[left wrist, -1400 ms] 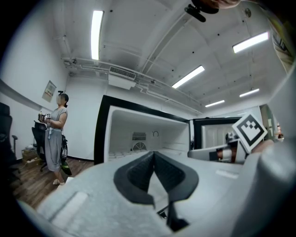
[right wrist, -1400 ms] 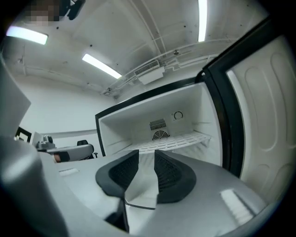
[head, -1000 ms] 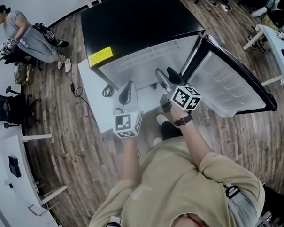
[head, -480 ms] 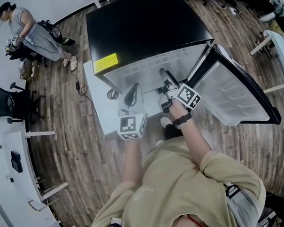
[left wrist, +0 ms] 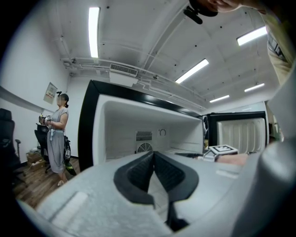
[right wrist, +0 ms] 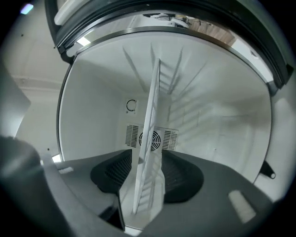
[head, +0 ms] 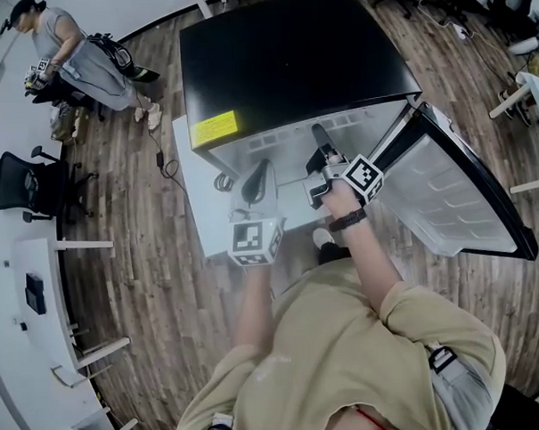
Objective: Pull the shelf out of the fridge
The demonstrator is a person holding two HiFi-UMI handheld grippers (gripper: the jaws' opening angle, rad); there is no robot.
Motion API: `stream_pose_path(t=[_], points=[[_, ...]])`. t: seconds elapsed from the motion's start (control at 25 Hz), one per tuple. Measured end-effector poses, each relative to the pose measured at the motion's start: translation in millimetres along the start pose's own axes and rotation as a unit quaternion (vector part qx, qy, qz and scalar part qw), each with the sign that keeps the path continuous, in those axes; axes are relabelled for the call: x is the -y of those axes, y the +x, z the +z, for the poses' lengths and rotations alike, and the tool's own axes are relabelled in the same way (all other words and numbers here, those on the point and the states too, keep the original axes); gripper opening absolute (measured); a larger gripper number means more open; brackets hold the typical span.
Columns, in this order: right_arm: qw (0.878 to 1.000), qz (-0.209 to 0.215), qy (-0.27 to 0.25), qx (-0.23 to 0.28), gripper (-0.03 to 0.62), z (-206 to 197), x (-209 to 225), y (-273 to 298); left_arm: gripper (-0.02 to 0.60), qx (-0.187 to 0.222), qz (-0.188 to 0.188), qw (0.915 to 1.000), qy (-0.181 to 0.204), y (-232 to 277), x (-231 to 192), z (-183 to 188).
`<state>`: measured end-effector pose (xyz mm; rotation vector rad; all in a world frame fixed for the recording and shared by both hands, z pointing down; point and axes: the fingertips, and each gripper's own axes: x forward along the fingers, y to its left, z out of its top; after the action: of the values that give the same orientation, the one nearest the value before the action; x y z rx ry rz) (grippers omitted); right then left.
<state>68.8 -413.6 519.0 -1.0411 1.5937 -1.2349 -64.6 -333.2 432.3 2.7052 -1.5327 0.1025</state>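
The black fridge [head: 290, 66] lies open toward me, its door [head: 447, 193] swung out to the right. In the right gripper view the white wire shelf [right wrist: 150, 129] stands edge-on inside the white cavity. My right gripper [head: 321, 136] reaches into the opening. Its jaws are closing with the shelf's front edge between the pads [right wrist: 178, 178], and a thin gap still shows on each side. My left gripper [head: 260, 170] hovers just outside the fridge mouth, left of the right one. Its pads [left wrist: 138, 173] meet at the tips with nothing between them.
A person [head: 75, 49] stands at the far left by a black office chair [head: 28, 189]. A white desk [head: 42, 309] runs along the left edge, and another desk [head: 532, 91] is at the right. A cable [head: 165, 165] trails on the wood floor left of the fridge.
My right gripper has pushed further into the fridge opening. The left gripper has stayed beside it, just outside.
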Motion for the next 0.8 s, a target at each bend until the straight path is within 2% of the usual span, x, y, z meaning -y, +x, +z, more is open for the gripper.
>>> stream_pose_path(t=[0.16, 0.32, 0.56, 0.8], points=[[0.998, 0.024, 0.055, 0.026, 0.181, 13.1, -0.1, 16.8, 0.002, -0.009, 0.008, 0.9999, -0.005, 1.3, -5.9, -6.3], [0.998, 0.025, 0.052, 0.026, 0.179, 17.8, -2.7, 29.5, 0.002, -0.01, 0.017, 0.9998, -0.001, 2.0, -10.0, -6.7], [0.996, 0.029, 0.086, 0.016, 0.17, 10.7, 6.0, 46.1, 0.002, -0.013, 0.03, 0.9995, 0.001, 6.3, -17.7, -6.3], [0.995, 0.028, 0.097, 0.008, 0.135, 6.3, 6.0, 61.4, 0.002, -0.012, 0.036, 0.9992, 0.005, 9.1, -22.1, -3.6]])
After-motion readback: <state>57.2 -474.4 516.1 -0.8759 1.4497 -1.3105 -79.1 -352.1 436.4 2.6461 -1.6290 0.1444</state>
